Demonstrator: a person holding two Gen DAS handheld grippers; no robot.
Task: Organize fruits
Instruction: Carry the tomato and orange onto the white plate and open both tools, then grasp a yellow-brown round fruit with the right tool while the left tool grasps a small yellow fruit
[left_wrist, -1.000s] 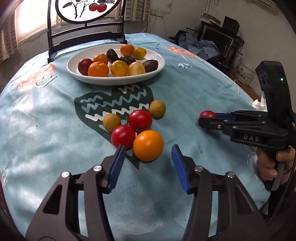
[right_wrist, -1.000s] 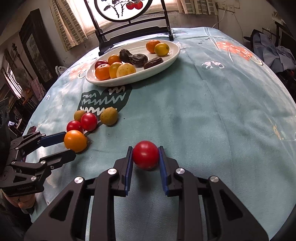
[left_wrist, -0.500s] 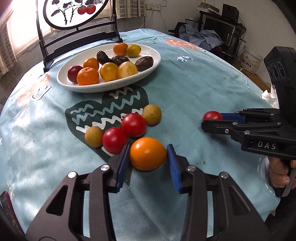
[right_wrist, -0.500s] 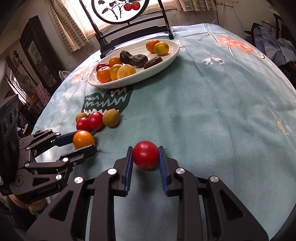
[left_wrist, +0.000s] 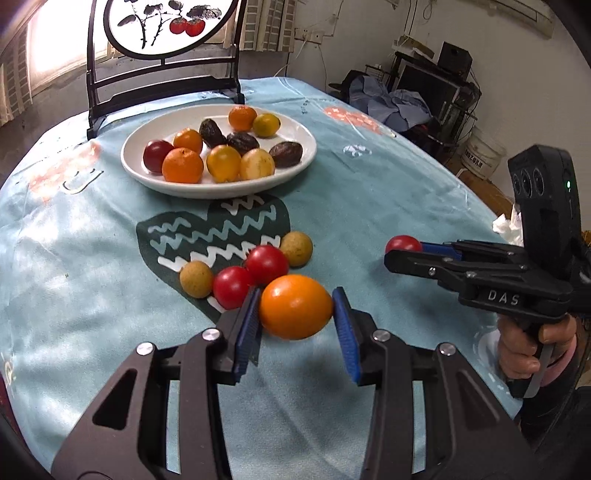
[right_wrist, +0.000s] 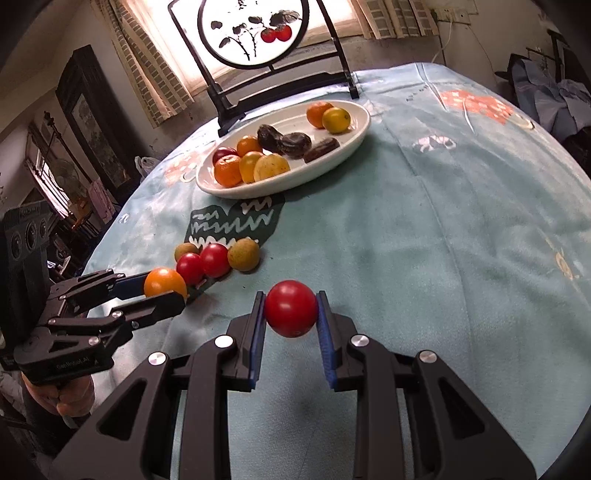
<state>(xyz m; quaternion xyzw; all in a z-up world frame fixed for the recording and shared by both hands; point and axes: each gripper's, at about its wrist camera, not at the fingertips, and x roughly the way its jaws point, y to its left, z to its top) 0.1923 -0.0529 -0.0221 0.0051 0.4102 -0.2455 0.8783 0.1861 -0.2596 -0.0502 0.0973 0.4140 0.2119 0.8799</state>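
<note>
My left gripper (left_wrist: 295, 314) is shut on an orange fruit (left_wrist: 295, 306) and holds it just above the cloth; it also shows in the right wrist view (right_wrist: 164, 284). My right gripper (right_wrist: 291, 310) is shut on a red tomato (right_wrist: 291, 307), held above the cloth; the tomato also shows in the left wrist view (left_wrist: 402, 244). Two red tomatoes (left_wrist: 266, 263) (left_wrist: 232, 286) and two brownish-yellow fruits (left_wrist: 296, 248) (left_wrist: 196, 278) lie on the cloth right behind the orange. A white plate (left_wrist: 221, 188) at the back holds several oranges, yellow fruits, dark fruits and a red one.
The table has a light blue cloth (left_wrist: 369, 192) with a dark green patch (left_wrist: 221, 229). A black stand with a round painted panel (left_wrist: 166, 29) stands behind the plate. Furniture and clutter (left_wrist: 424, 96) lie beyond the table's right edge.
My left gripper moved forward around the orange fruit, shut on it and lifted it a little. My right gripper kept its hold on the red tomato and rose slightly.
</note>
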